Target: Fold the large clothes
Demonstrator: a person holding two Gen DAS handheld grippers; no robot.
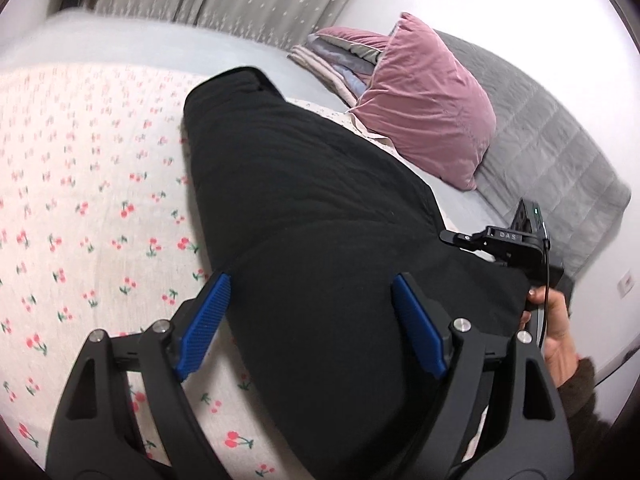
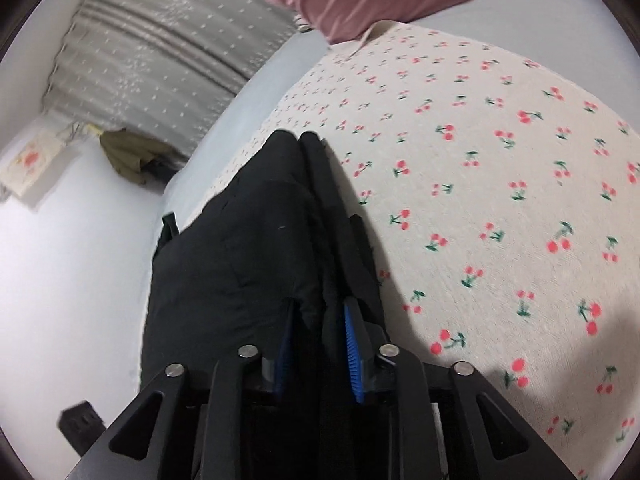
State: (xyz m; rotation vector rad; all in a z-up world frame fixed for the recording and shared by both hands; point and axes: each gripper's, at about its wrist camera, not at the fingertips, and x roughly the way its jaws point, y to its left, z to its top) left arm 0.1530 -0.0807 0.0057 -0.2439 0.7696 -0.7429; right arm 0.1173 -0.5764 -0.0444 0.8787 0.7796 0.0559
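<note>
Large black fabric garment (image 1: 312, 216), bunched lengthwise on the cherry-printed cream bedspread (image 1: 80, 208) of a bed, one end lifted. Right gripper (image 2: 318, 344), blue-padded, closed on a gathered edge of the garment, several layers pinched between the pads. Left gripper (image 1: 308, 320) spread wide above the cloth, holding nothing, blue pads well apart on either side of the dark fabric. Pink velvet pillow (image 1: 424, 96) and grey quilted blanket (image 1: 552, 152) near the far end of the garment. Likely risks: uneven layers slipping from the right-hand pinch if pulled sideways; a crooked fold if the left gripper closes on only the top layer; the far end snagging against the pillow when dragged.
</note>
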